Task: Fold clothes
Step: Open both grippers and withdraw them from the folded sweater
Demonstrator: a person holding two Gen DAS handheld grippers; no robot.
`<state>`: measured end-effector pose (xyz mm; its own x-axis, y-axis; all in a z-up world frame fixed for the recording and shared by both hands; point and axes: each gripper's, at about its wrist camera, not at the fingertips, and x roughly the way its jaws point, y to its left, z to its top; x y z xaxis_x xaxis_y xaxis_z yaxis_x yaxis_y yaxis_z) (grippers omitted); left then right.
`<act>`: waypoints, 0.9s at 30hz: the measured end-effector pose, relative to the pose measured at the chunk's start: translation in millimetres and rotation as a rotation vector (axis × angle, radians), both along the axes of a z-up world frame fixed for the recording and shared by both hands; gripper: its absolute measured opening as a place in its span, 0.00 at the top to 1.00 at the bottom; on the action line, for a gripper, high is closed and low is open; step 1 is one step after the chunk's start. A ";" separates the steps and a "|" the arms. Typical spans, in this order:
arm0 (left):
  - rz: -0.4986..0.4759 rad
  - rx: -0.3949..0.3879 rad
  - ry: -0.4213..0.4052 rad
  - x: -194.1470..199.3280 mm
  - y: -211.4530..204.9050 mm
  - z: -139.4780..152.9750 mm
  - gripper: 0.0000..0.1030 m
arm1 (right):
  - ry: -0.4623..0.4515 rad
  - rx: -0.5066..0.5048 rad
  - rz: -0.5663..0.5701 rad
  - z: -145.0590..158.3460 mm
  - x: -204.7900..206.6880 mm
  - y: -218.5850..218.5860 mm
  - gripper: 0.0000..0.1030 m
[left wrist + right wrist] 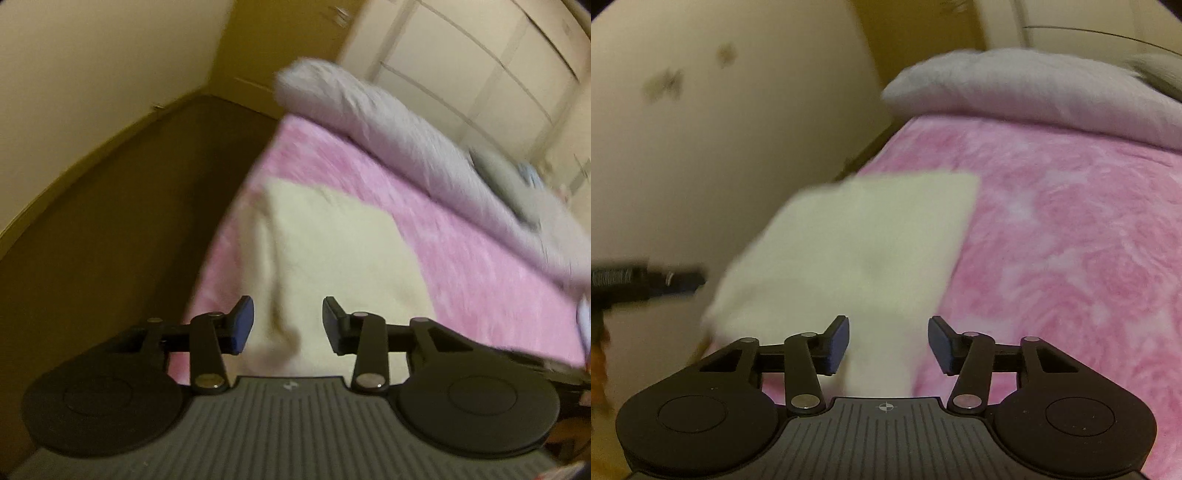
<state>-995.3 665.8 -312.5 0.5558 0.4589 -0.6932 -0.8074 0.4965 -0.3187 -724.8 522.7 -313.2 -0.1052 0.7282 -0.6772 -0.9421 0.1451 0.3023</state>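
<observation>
Evidently both tools are free of cloth. The left gripper [288, 325] has its jaws spread wide with nothing between them, and the right gripper [888, 345] stands the same. Ahead of both sets of jaws, the cream garment [325, 251] lies as a flat, squared shape on the pink blanket [1071, 240], near the bed's edge, probably so it is easy to reach. Beyond it sits a grey pillow [1015, 85]. Whether it awaits another fold or is done, blur hides.
</observation>
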 end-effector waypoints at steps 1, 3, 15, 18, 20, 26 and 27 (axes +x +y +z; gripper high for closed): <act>-0.001 -0.003 0.044 8.3 -3.5 -8.5 0.66 | -0.007 -0.019 0.007 -7.0 -7.3 2.3 0.54; 0.028 -0.023 0.112 15.2 -6.4 -19.3 0.65 | -0.030 -0.136 0.060 -30.2 -15.6 7.4 0.54; 0.180 -0.036 0.088 9.2 -94.3 104.5 0.69 | 0.071 -0.172 0.089 66.3 8.1 -44.3 0.53; 0.228 -0.032 0.108 21.2 -127.4 148.5 0.64 | 0.062 -0.165 0.115 107.4 11.2 -54.7 0.53; 0.262 -0.023 0.143 31.9 -152.1 173.3 0.61 | 0.045 -0.153 0.148 135.2 11.1 -66.9 0.53; 0.421 0.022 0.202 73.5 -251.9 227.0 0.52 | -0.004 -0.116 0.282 193.3 32.8 -110.1 0.53; 0.447 0.020 0.198 80.9 -268.4 233.1 0.51 | -0.015 -0.110 0.300 199.4 39.9 -117.7 0.53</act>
<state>-914.4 397.4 -79.5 0.1600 0.6369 -0.7542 -0.9870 0.0921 -0.1317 -684.9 405.0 -113.8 -0.2937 0.5883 -0.7534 -0.9520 -0.1087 0.2862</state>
